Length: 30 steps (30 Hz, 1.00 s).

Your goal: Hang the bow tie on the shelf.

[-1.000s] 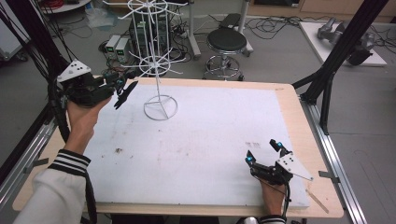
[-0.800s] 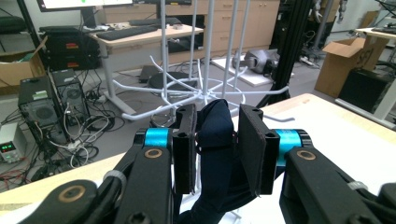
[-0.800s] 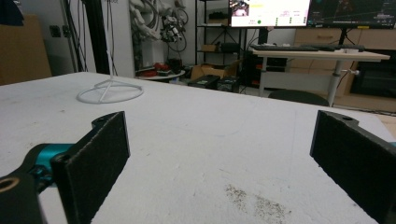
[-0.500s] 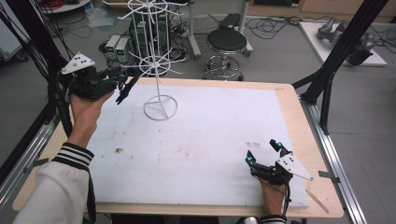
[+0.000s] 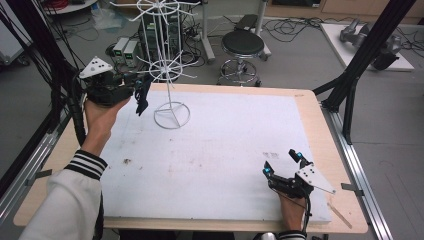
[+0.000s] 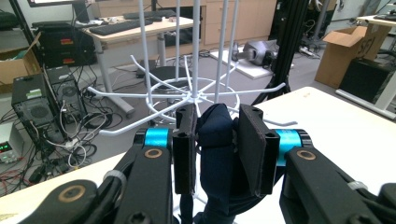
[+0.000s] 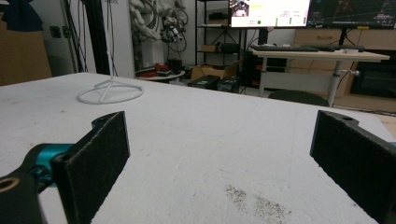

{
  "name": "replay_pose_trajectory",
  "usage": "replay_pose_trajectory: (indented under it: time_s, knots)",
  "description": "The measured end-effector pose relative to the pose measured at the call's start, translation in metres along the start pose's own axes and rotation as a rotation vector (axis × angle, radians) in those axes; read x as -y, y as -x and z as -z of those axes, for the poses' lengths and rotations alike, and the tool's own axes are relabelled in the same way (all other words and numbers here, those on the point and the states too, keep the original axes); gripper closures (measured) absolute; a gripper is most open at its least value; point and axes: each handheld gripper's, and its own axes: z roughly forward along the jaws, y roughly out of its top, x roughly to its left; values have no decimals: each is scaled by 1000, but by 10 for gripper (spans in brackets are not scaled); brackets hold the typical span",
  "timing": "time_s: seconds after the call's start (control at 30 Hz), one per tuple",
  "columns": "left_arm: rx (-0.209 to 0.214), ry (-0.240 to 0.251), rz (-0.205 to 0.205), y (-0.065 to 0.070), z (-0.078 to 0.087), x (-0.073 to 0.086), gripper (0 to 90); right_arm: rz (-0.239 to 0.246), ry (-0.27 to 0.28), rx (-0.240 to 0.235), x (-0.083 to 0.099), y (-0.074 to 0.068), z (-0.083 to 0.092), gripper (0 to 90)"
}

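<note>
High view: the left gripper (image 5: 141, 95), held above the table's (image 5: 310, 107) far-left edge, has its fingers (image 6: 254, 140) clamped on a dark navy cloth (image 6: 215, 149); a tail of it hangs below the fingers. The white wire rack (image 5: 167, 75) stands just to the right, w/ a ring base on the white mat (image 5: 220, 150). Left gripper view: the cloth bulges up betw. the pads, rack prongs close behind. The right gripper (image 5: 282, 165) rests at the table's near-right corner, fingers spread wide, nothing betw. them. Handling, as judged: the cloth looks light, soft and limp, so it should drape and swing, not hold shape; best gripped at a bunched fold, as here. The thin rack may tip or snag if bumped.
</note>
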Motion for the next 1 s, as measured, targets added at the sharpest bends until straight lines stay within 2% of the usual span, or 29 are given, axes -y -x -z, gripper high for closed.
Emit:
replay_pose_trajectory:
  time_s: [0.17,0.43,0.47,0.5,1.0]
  knots:
    - [5,-5,-4,3,-2,1,677,1,0,0,0,0,0,37]
    - [17,7,-18,9,3,-2,679,1,0,0,0,0,0,37]
    - [25,11,-22,9,4,-2,701,-2,-2,2,0,0,0,37]
    - [14,19,-21,9,5,-3,776,1,1,-1,0,0,0,37]
    - [14,6,-16,8,2,-2,777,0,1,-1,0,0,0,37]
